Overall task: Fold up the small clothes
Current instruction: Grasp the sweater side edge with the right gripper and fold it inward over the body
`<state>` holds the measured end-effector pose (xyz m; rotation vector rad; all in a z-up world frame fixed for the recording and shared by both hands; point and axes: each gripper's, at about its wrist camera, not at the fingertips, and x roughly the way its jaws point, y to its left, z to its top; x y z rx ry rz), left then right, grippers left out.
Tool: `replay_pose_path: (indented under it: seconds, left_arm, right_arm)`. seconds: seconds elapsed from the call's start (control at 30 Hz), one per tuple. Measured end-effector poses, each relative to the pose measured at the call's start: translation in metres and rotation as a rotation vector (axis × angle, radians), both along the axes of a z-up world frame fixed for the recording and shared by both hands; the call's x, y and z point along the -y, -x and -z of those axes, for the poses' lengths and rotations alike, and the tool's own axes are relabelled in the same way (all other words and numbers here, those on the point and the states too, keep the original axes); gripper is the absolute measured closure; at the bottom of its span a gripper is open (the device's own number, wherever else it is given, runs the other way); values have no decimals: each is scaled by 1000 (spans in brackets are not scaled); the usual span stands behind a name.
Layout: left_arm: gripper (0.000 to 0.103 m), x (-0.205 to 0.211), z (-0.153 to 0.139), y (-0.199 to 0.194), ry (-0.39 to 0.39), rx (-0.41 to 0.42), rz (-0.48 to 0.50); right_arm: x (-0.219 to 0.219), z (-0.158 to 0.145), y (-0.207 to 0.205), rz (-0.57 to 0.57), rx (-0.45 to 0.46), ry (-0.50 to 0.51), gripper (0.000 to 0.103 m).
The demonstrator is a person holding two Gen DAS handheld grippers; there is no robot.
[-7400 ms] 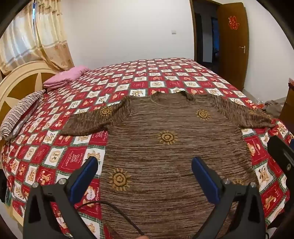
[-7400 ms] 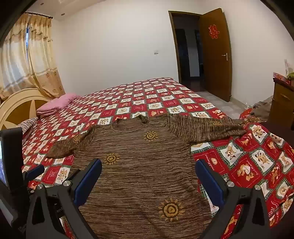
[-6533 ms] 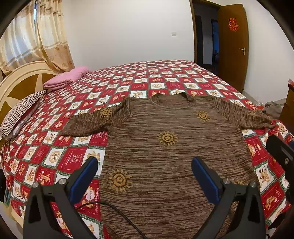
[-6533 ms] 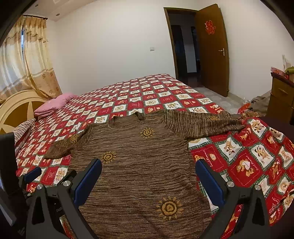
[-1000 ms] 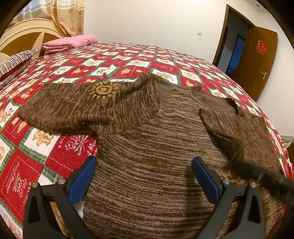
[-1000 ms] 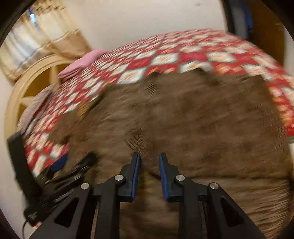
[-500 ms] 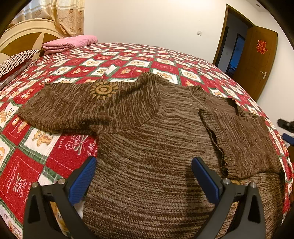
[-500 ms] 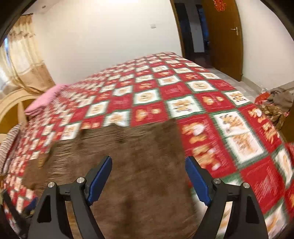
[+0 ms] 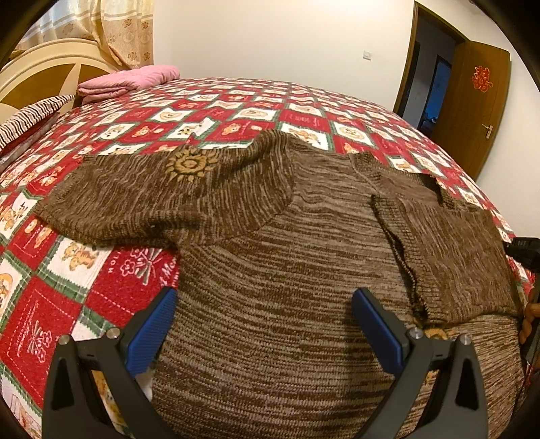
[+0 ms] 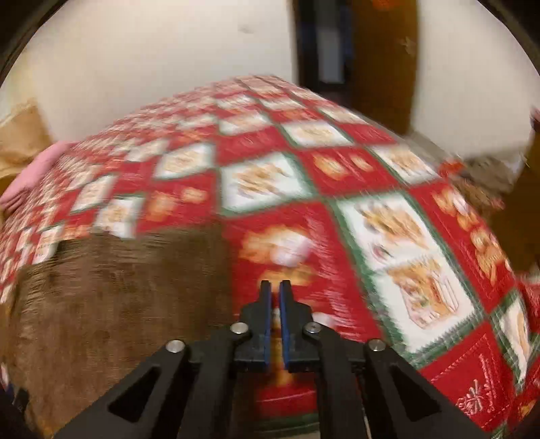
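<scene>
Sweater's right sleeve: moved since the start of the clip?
Yes. The right sleeve lay spread toward the door side of the bedspread; it now lies folded inward over the sweater. The left sleeve is unfolded.

We stand in home bedroom: wide bed (image 9: 236,101) under red patchwork bedspread (image 9: 303,114), cream headboard (image 9: 40,74), folded pink blanket (image 9: 131,79), patterned curtains (image 9: 111,30), brown wooden door (image 9: 479,111) bearing red paper ornament (image 9: 481,78), white walls
</scene>
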<state>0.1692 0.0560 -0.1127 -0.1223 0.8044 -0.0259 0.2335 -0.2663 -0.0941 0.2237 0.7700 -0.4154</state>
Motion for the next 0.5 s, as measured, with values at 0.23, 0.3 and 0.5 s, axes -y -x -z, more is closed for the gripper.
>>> replay_pose_path:
  seconds: [0.23, 0.3, 0.5]
  left_arm:
    - [0, 0, 0, 0, 1, 0, 0]
    - [0, 0, 0, 0, -2, -1, 0]
    - [0, 0, 0, 0, 0, 1, 0]
  right_arm:
    - [-12, -21, 9, -115, 85, -144, 99]
    - [-21, -19, 1, -156, 72, -202, 92]
    - [-42, -8, -18, -221, 34, -168, 30]
